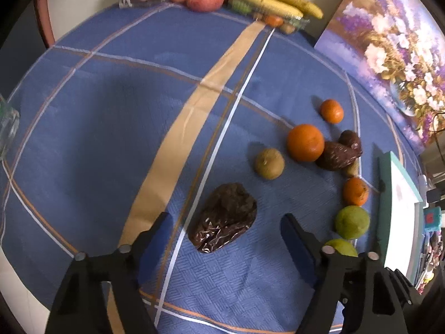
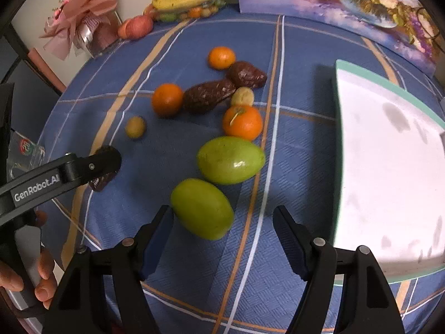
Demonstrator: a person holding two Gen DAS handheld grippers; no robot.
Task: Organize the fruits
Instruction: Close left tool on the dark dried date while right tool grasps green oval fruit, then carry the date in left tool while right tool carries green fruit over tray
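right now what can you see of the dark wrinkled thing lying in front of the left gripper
The dark brown wrinkled thing lies alone on the blue tablecloth, an oblong lump with a glossy, crinkled skin like a wrapper or dried fruit. It lies slanted, just ahead of the open left gripper, whose fingers do not touch it. No other fruit touches it.

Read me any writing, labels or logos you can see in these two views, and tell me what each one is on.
"GenRobot.AI", last letter partly cut off: white print along the black arm of the left gripper, seen in the right wrist view.
Round red and green logo on the clear container at the table's left edge: too small to read.
Red mark on the teal box at the far right of the left wrist view: too blurred to read.
Nothing else legible.
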